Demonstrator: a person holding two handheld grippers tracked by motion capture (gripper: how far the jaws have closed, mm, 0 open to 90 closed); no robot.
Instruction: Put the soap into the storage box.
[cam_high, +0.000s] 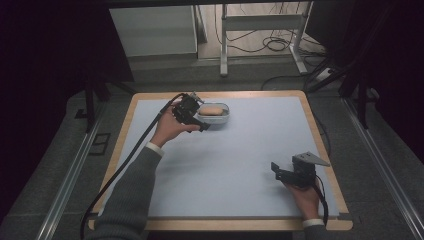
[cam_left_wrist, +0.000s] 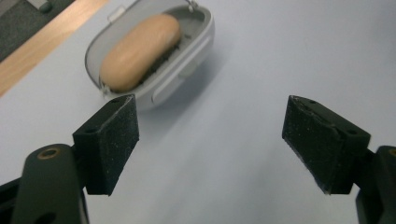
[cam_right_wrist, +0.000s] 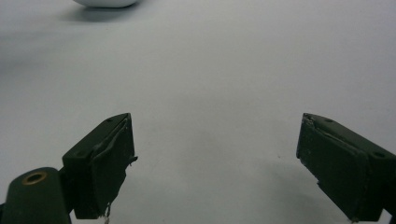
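You are holding left gripper (cam_high: 196, 118) released, just beside soap dish (cam_left_wrist: 187, 56) at far bench (cam_high: 225, 165). Soap (cam_left_wrist: 140, 49) lying inside. Right gripper (cam_high: 280, 170) released, resting well apart. No grasp yet; everything left.

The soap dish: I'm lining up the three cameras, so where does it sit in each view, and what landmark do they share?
High view: the soap dish lies at the table's far side, left of centre, beside the left gripper.
Left gripper view: upper left, past the left jaw, a tan soap bar inside.
Right gripper view: its white rim at the top edge, left.
Shared landmark: the pale blue mat.
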